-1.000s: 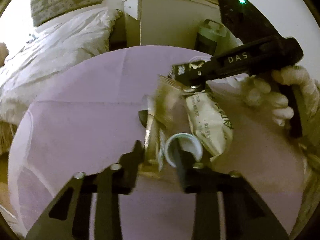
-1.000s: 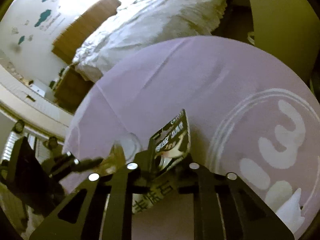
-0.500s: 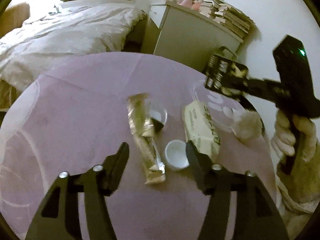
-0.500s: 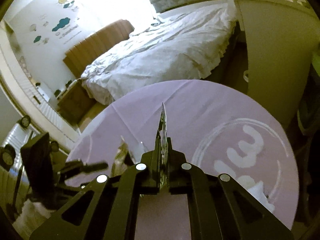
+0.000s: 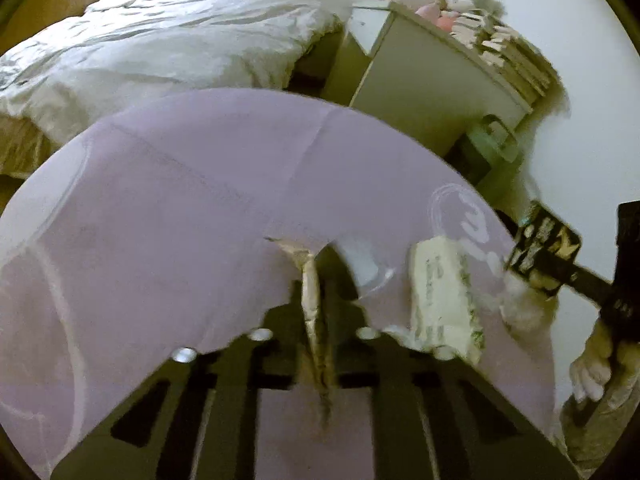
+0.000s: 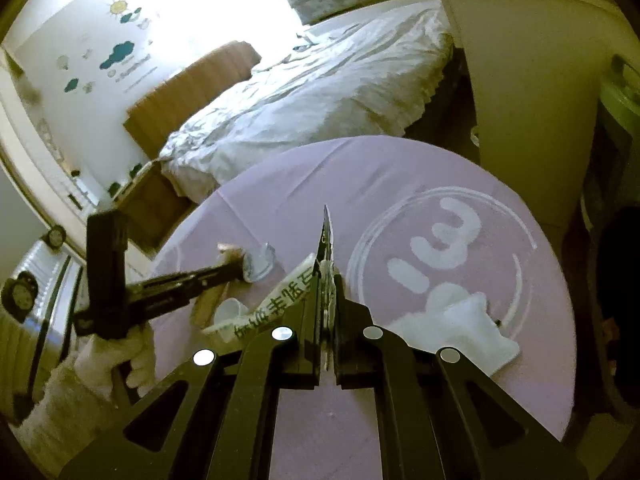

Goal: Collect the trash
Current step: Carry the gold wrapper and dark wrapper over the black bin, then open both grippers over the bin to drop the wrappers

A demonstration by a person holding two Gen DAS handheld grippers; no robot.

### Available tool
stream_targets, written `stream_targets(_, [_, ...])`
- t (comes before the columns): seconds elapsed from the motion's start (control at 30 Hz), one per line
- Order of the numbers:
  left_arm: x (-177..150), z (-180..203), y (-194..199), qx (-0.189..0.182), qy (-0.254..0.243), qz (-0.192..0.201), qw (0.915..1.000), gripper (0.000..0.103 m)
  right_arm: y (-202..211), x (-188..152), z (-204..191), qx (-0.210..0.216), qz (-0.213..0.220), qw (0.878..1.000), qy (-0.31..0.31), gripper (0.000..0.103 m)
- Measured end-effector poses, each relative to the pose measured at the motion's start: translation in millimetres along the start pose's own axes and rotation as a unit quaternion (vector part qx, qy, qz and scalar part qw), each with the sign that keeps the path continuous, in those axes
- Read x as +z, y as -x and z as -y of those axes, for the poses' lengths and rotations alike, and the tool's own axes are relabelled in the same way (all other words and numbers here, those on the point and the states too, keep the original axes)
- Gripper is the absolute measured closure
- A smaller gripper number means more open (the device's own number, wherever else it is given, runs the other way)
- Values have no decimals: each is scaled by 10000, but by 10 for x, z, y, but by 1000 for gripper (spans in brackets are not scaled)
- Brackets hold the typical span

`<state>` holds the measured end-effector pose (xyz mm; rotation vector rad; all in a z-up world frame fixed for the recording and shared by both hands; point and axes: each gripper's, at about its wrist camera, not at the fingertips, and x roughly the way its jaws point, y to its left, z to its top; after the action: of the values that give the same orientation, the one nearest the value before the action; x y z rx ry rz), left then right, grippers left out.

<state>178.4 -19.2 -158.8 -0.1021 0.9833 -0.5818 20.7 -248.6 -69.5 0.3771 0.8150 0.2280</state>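
Note:
My left gripper (image 5: 316, 300) is shut on a long gold snack wrapper (image 5: 310, 280), held edge-on over the round purple table (image 5: 180, 200). My right gripper (image 6: 327, 280) is shut on a black printed wrapper (image 6: 326, 236), lifted above the table; it also shows in the left wrist view (image 5: 548, 248). A cream wrapper with green print (image 5: 440, 296) lies on the table to the right of my left gripper. A small white cup (image 6: 230, 312) and a clear plastic cup (image 6: 260, 264) lie near the left gripper in the right wrist view.
A crumpled white tissue (image 6: 460, 328) lies on the table's white printed logo (image 6: 440, 240). A bed with white bedding (image 5: 160, 48) stands behind the table. A cream cabinet (image 5: 432, 80) with books stands at the back right, a green bin (image 5: 492, 140) beside it.
My left gripper has closed on the gold wrapper and lifted it. My right gripper has carried the black wrapper further right, off the pile.

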Motion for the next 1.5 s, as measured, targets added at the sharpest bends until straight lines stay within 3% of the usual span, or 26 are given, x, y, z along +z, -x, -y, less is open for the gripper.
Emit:
stream_targets(0.23, [-23, 144, 404, -482, 319, 446, 9973, 95, 288, 3, 281, 77, 340, 9990, -270, 97])
stream_targets(0.43, [219, 846, 654, -1125, 5, 782, 9906, 95, 820, 42, 789, -124, 951, 9931, -671, 97])
stream_targets(0.6, [458, 1671, 393, -1890, -434, 657, 9788, 95, 1272, -32, 1365, -645, 1365, 9823, -1108, 97])
stream_targets(0.83, [525, 2786, -363, -2580, -1025, 122, 9606, 95, 1620, -244, 2194, -1242, 1536, 9642, -1771, 97])
stream_targets(1.0, [539, 3337, -884, -2766, -1354, -320, 9509, 95, 1702, -396, 2655, -1436, 1520, 9547, -2119, 97])
stream_targets(1.17, [562, 3681, -1224, -2779, -1500, -603, 9469, 95, 1679, -515, 2900, -1516, 1394, 9523, -2253, 97])
stream_targets(1.5, [446, 3851, -1553, -2602, -1494, -837, 9502, 93, 1568, -544, 3036, -1620, 1151, 9520, -2326, 97])
